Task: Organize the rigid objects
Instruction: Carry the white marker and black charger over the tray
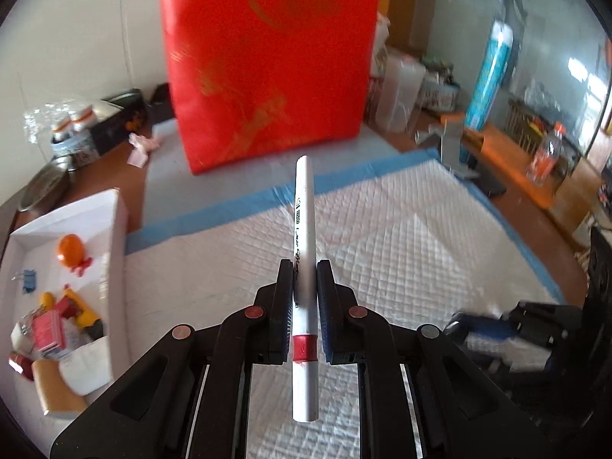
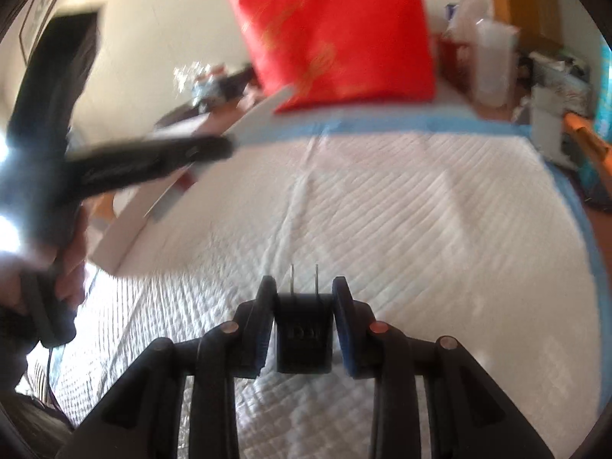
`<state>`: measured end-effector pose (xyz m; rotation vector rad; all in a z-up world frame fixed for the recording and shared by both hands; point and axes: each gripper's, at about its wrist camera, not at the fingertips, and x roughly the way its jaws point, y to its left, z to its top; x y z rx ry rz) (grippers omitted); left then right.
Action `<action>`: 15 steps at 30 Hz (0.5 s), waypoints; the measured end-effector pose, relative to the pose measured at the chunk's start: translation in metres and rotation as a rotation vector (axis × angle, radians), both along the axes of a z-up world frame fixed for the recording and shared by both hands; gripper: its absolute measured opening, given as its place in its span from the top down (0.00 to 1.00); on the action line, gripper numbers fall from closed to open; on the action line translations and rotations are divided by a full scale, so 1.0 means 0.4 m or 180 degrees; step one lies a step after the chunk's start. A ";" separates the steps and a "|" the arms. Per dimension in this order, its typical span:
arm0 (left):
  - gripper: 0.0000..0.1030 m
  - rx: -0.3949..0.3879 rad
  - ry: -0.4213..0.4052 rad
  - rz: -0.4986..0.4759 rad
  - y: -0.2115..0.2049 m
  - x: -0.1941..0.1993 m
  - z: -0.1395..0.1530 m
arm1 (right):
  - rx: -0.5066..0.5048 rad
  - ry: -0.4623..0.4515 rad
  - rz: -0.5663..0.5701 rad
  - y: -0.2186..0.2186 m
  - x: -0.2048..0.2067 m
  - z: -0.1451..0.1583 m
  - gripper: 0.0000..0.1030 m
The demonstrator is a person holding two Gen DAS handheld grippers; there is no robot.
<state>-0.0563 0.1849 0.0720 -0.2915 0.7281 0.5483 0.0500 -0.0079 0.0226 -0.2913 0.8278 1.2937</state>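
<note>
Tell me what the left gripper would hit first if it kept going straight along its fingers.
Probably the red bag standing at the pad's far end; the left gripper and its white pen point toward it. Depth is unclear.

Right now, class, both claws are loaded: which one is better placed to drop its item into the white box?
Probably the left claw: it holds the pen, and the white box sits on its side.
</note>
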 end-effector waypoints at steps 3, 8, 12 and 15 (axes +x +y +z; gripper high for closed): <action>0.89 0.0043 -0.0159 0.0072 -0.012 -0.042 0.048 | 0.0208 0.0000 -0.0147 -0.028 0.025 0.061 0.71; 0.89 0.0176 -0.0411 0.0150 -0.036 -0.113 0.133 | 0.0589 -0.0047 -0.0328 -0.073 0.050 0.170 0.71; 0.89 0.0300 -0.0588 0.0234 -0.055 -0.170 0.190 | 0.0905 -0.0046 -0.0413 -0.101 0.059 0.260 0.71; 0.89 0.0420 -0.0694 0.0311 -0.068 -0.216 0.232 | 0.1126 -0.0061 -0.0425 -0.117 0.058 0.322 0.71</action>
